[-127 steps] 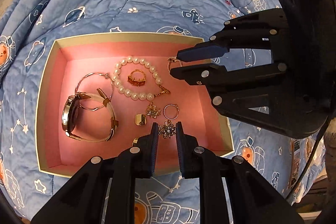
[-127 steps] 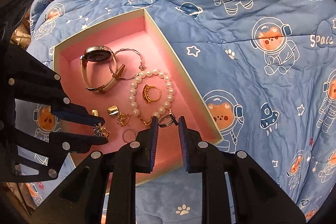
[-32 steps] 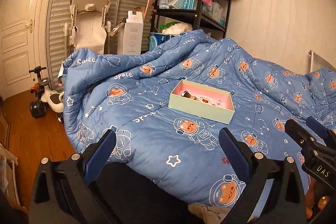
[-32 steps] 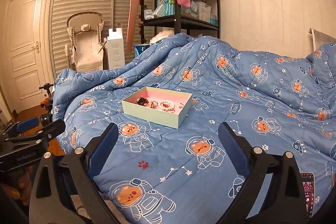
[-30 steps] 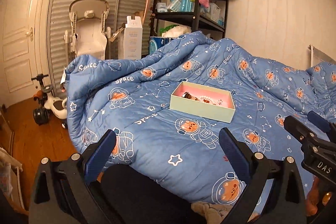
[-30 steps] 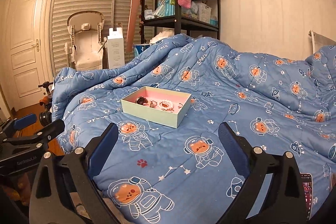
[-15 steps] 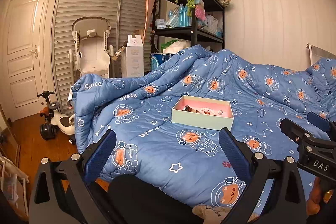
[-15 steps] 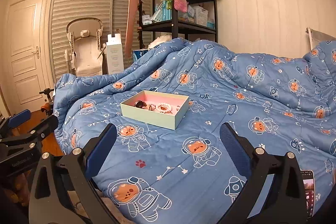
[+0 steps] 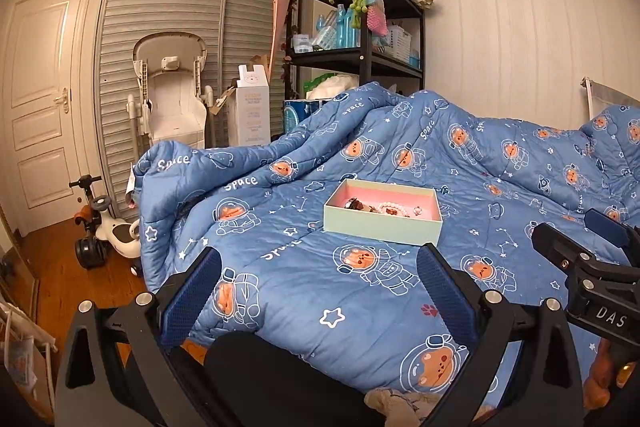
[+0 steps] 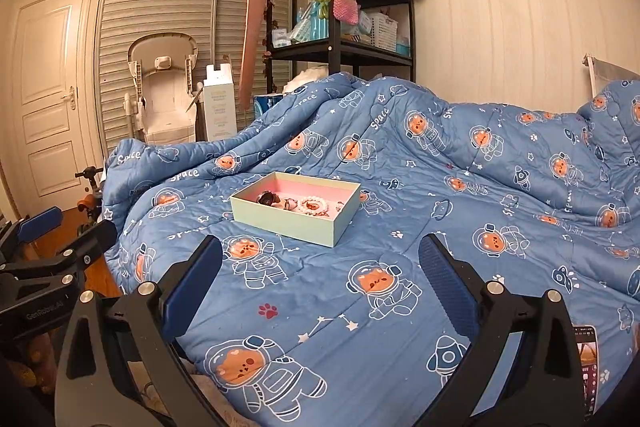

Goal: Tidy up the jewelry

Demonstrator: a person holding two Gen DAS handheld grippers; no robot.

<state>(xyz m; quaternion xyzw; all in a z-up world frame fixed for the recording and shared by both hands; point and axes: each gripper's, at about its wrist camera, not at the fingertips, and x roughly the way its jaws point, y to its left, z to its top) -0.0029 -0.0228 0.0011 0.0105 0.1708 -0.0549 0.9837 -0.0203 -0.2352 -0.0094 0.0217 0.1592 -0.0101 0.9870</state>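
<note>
A pale green box with a pink inside [image 9: 382, 227] [image 10: 294, 223] rests on a blue astronaut-print quilt [image 9: 360, 287] [image 10: 400, 227]. Inside it lie a watch [image 10: 267, 198], a pearl bracelet [image 10: 314, 205] and small gold pieces, too small to tell apart. My left gripper [image 9: 318, 291] stands wide open and empty, well back from the box near the bed's front edge. My right gripper [image 10: 320, 281] is also wide open and empty, equally far back. Each gripper shows at the side of the other's view.
A black shelf rack [image 9: 360, 27] with hanging knitted bags stands behind the bed. A white baby chair [image 9: 172, 99], a tall white carton [image 9: 252, 107] and a door [image 9: 40, 107] are at the left. A ride-on toy [image 9: 104, 231] sits on the wooden floor. A phone [image 10: 586, 367] lies at the right.
Both grippers went from shut on small pieces over the box to wide open and pulled far back from the bed. In the last second the views have risen slightly.
</note>
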